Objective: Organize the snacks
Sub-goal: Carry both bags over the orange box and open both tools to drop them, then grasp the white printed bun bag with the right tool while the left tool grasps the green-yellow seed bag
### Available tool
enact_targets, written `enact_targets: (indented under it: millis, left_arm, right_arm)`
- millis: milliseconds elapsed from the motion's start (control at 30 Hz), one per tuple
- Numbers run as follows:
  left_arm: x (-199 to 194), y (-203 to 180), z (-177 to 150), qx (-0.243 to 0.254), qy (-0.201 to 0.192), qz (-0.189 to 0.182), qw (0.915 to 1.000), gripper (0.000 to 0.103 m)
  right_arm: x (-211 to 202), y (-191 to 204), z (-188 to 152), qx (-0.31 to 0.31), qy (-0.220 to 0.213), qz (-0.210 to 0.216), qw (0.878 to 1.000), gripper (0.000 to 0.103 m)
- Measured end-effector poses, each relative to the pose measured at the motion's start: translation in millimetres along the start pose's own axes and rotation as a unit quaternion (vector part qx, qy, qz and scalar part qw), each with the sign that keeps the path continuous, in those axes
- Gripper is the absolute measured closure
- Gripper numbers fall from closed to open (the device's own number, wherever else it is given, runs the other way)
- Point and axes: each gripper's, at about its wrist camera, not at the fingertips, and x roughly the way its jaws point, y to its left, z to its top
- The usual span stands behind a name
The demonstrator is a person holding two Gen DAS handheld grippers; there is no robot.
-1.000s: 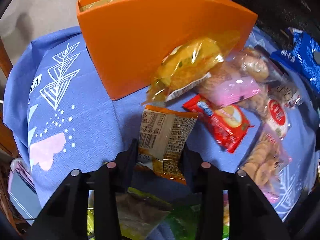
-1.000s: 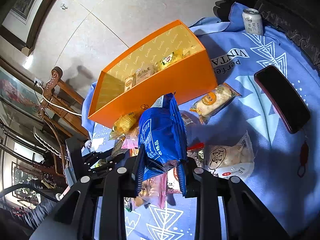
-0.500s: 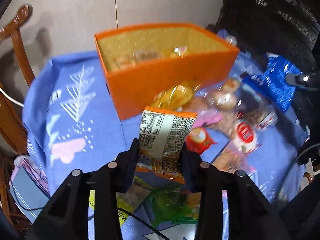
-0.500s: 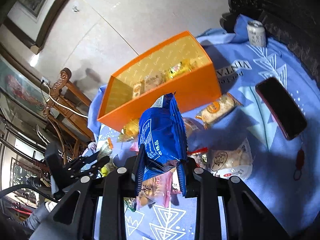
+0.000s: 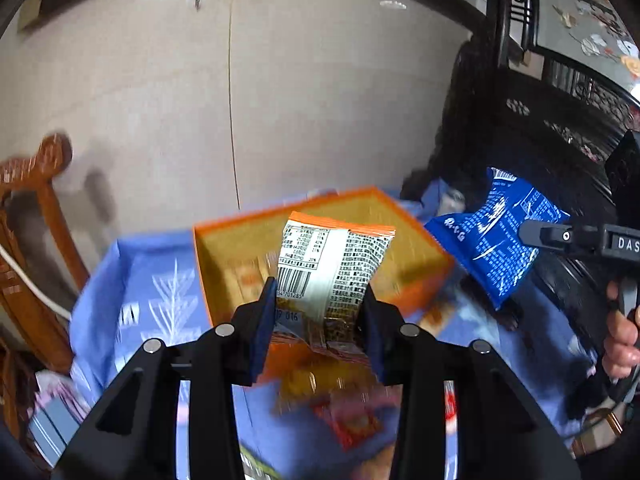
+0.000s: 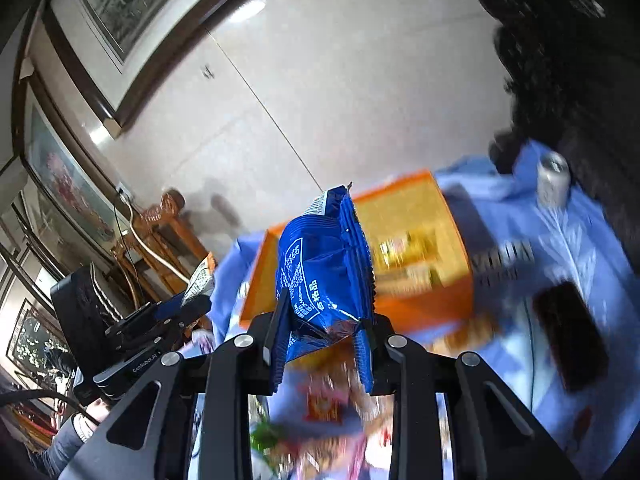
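Observation:
My left gripper (image 5: 320, 312) is shut on an orange-edged snack packet (image 5: 332, 264), its barcode side facing the camera, held upright above the table. Behind it stands the open orange box (image 5: 224, 248) with a few snacks inside. My right gripper (image 6: 324, 332) is shut on a blue snack bag (image 6: 324, 264), lifted in front of the same orange box (image 6: 424, 300). In the left wrist view the blue bag (image 5: 496, 236) hangs at the right in the right gripper (image 5: 532, 234), with a hand below it. Loose snacks (image 5: 352, 420) lie blurred on the blue cloth below.
A blue patterned tablecloth (image 6: 576, 240) covers the table. On it stand a drink can (image 6: 554, 178) at the far corner and a dark phone (image 6: 568, 336) to the right. A wooden chair (image 5: 36, 240) is at the left, dark carved furniture (image 5: 540, 128) at the right.
Both grippers rose with their packets and tilted up; the table and orange box dropped lower in both views, and more of the wall shows. Both grips held.

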Motion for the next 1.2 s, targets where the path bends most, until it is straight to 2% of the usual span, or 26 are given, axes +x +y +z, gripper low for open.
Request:
enact_targets:
  millis: [167, 200, 233, 267, 300, 367, 433, 533, 800, 1000, 1200]
  left_arm:
    - [24.0, 9.5, 53.9, -0.001, -0.024, 0.030, 0.9993, 0.062]
    - [29.6, 13.1, 60.6, -0.006, -0.025, 0.037, 0.9990, 0.037]
    - [36.2, 17.2, 69.6, -0.017, -0.021, 0.054, 0.9982, 0.006]
    - [38.0, 19.9, 76.0, -0.029, -0.024, 0.078, 0.9962, 0.004]
    - [36.6, 20.6, 78.8, -0.034, -0.027, 0.086, 0.9954, 0.004]
    - [27.2, 21.8, 80.9, -0.040, -0.040, 0.080, 0.9952, 0.004]
    - [16.7, 22.9, 69.5, -0.041, -0.047, 0.080, 0.9948, 0.004]
    - [12.1, 28.5, 46.5, -0.053, -0.016, 0.080, 0.9952, 0.004]
    - [-10.8, 13.5, -42.1, -0.074, 0.040, 0.046, 0.9954, 0.004]
    - [-33.3, -5.9, -91.7, -0.084, 0.065, 0.033, 0.9938, 0.004]
    - [-48.8, -18.1, -114.3, -0.092, 0.085, 0.043, 0.9913, 0.004]
  right_arm:
    - [23.0, 8.6, 46.0, -0.029, -0.029, 0.000, 0.999, 0.074]
    - [33.8, 9.8, 58.1, -0.035, -0.031, -0.001, 0.999, 0.072]
    - [41.2, 10.2, 64.0, -0.037, -0.025, -0.002, 0.999, 0.067]
    - [49.9, 9.6, 70.6, -0.037, -0.017, -0.007, 0.999, 0.050]
    - [56.8, 9.1, 76.4, -0.031, -0.010, -0.020, 0.999, 0.043]
    - [53.1, 10.1, 78.1, -0.028, -0.017, -0.018, 0.999, 0.040]
    - [43.1, 15.8, 69.6, -0.054, -0.026, -0.016, 0.998, 0.035]
    - [34.0, 10.7, 47.5, -0.068, -0.010, -0.029, 0.997, 0.032]
    - [7.7, -29.6, -33.5, -0.088, 0.085, -0.053, 0.991, 0.030]
    - [6.0, -53.9, -91.4, -0.141, 0.167, -0.083, 0.972, 0.030]
    - [33.7, -84.0, -128.7, -0.155, 0.229, -0.105, 0.955, 0.029]
